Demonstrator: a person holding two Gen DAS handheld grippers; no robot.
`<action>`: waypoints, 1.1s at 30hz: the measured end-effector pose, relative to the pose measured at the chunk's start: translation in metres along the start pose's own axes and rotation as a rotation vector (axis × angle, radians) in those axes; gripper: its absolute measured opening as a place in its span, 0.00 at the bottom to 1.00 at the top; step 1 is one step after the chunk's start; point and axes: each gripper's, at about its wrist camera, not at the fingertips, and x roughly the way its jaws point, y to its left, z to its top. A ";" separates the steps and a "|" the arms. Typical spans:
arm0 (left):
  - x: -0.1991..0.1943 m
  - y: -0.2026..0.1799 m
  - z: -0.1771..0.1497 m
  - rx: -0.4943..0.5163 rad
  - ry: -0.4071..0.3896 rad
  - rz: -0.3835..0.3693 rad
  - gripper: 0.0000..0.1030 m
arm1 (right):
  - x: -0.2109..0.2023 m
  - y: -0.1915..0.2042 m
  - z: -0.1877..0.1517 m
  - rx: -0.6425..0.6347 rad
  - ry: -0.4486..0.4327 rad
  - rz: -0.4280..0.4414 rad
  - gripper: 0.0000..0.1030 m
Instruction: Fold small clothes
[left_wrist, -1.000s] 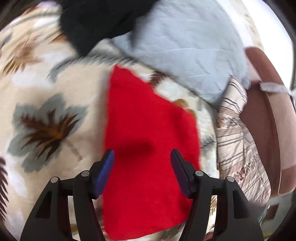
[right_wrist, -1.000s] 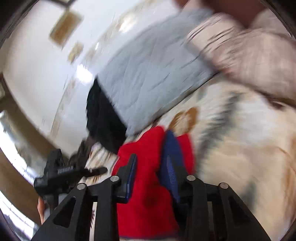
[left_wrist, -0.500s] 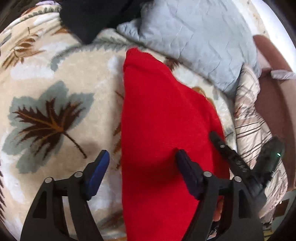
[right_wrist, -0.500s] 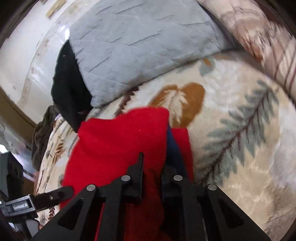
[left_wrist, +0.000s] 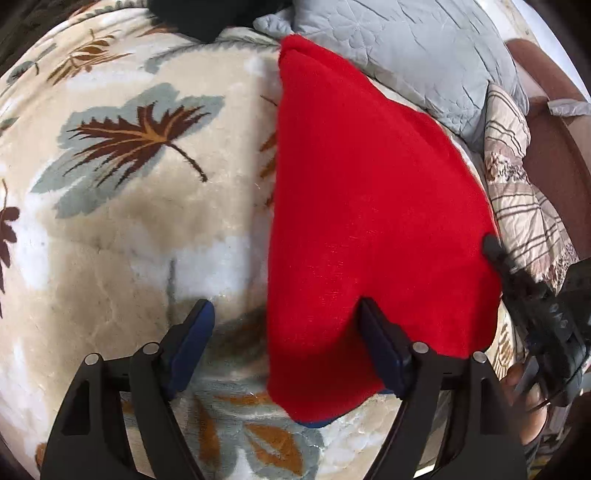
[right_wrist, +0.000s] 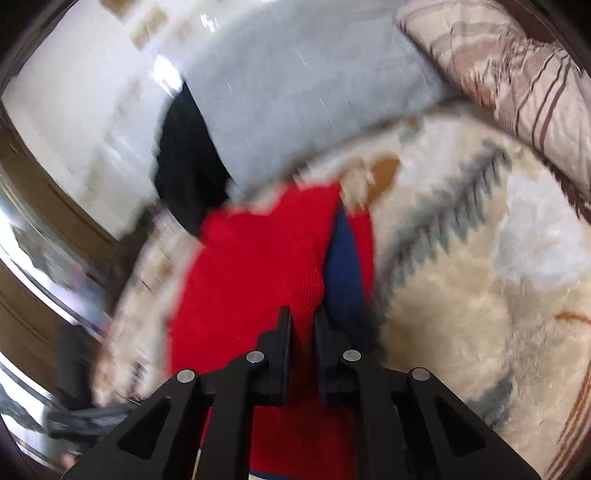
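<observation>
- Left gripper (left_wrist: 282, 323) stands spread wide, nothing between its two blue-padded fingers (left_wrist: 194, 334); the left pad hangs over bare blanket, the right pad lies against the near edge of the red garment.
- One leaf-patterned blanket (left_wrist: 122, 229), cream with grey-green and brown leaves, covers the surface and carries everything else.
- One red garment (left_wrist: 369, 206) lies on that blanket, right of centre in the left wrist view, doubled over itself with a point toward the far end; a sliver of dark blue shows under its near edge.
- One black cloth (left_wrist: 207, 18) sits at the far edge, just left of one grey quilted pillow (left_wrist: 406, 48), which lies beyond the garment's far point.
- One striped pillow (left_wrist: 524, 192) rests to the right of the garment, against a brown headboard (left_wrist: 554, 147).
- Right gripper (right_wrist: 303, 321) has its two fingers pressed nearly together, pinching a fold of the red garment (right_wrist: 255, 273) at its right edge; in the left wrist view its tip meets the cloth there.
- One dark blue strip (right_wrist: 345, 266) shows between the garment's raised upper layer and the layer beneath, just right of the pinch.
- Motion blur smears the right wrist view's left side.
</observation>
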 end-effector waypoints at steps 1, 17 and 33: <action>-0.001 -0.002 0.000 0.005 0.001 0.017 0.79 | 0.000 0.001 -0.001 -0.004 0.004 -0.013 0.11; -0.020 -0.012 -0.010 0.037 -0.021 0.096 0.78 | -0.073 0.015 -0.019 -0.048 -0.072 0.087 0.00; -0.034 0.006 0.065 -0.055 -0.013 -0.029 0.78 | -0.019 -0.009 0.041 0.139 -0.040 0.059 0.38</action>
